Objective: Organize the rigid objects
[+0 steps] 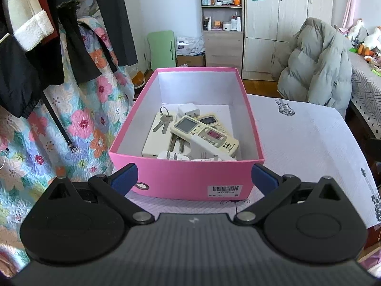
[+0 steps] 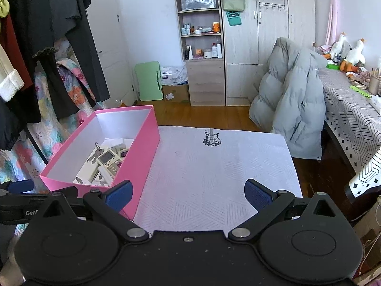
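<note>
A pink box [image 1: 190, 178] stands on the white cloth-covered table [image 1: 309, 143]. Inside lie a cream remote control [image 1: 202, 132], a second remote [image 1: 209, 120], keys on a ring [image 1: 163, 119], a white charger plug [image 1: 188, 109] and other white plugs [image 1: 172, 156]. My left gripper [image 1: 194, 178] is open and empty, its blue pads [image 1: 123, 177] at either side of the box's near wall. In the right wrist view the box [image 2: 140, 157] sits at the left. My right gripper [image 2: 188, 194] is open and empty over the bare cloth [image 2: 214, 166].
Hanging clothes [image 1: 35, 47] and a floral quilt [image 1: 71, 119] are left of the table. A grey puffer coat [image 2: 290, 100] on a chair stands to the far right. A shelf unit [image 2: 202, 47] and wardrobe are at the back. A patterned table [image 2: 352, 109] is at right.
</note>
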Demonstrator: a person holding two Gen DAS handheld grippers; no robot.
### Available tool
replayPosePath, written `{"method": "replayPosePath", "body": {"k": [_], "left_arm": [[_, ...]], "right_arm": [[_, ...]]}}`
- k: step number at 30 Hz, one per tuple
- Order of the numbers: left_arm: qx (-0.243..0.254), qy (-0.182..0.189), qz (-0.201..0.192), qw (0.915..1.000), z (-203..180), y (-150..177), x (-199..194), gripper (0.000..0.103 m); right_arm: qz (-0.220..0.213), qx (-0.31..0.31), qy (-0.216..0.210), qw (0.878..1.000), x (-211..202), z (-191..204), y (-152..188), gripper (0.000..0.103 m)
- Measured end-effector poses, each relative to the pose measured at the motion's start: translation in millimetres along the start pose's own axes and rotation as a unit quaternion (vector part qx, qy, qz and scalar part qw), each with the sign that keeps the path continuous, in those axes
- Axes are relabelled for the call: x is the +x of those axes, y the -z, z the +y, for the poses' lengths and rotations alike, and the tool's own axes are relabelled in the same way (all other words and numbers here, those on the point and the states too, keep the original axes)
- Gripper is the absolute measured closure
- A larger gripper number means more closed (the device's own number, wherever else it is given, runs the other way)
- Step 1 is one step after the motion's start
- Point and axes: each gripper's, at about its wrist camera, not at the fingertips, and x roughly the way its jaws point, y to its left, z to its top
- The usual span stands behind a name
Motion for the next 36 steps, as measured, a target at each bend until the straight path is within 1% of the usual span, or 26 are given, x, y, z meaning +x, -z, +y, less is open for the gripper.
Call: {"method": "replayPosePath", "body": {"k": [5,11,18,27,36], "left_arm": [[0.008,-0.003,-0.001,1.0,-3,4,-3,0.0],[0.015,-0.005,0.002,0.9999,-6,6,-3,0.0],[0.019,-0.008,0.0,0.9998,-9,7,-4,0.0],[0.027,-0.027,-0.005,0.9993,-11,7,-4,0.0],[0.032,-0.036,-0.008,0.9988,-9,8,-4,0.0]], "right_arm": [[0.001,-0.006,0.012,1.0,0,-1,3,0.002],[0.004,-0.002,0.01,1.0,-2,-1,5,0.002],[0.003,-0.005,0.018,1.0,-4,-2,6,0.002],[0.002,0.015,0.038,0.999,-3,-8,8,0.002],[0.01,0.016,0.043,0.999,-1,-7,9,0.002]]}}
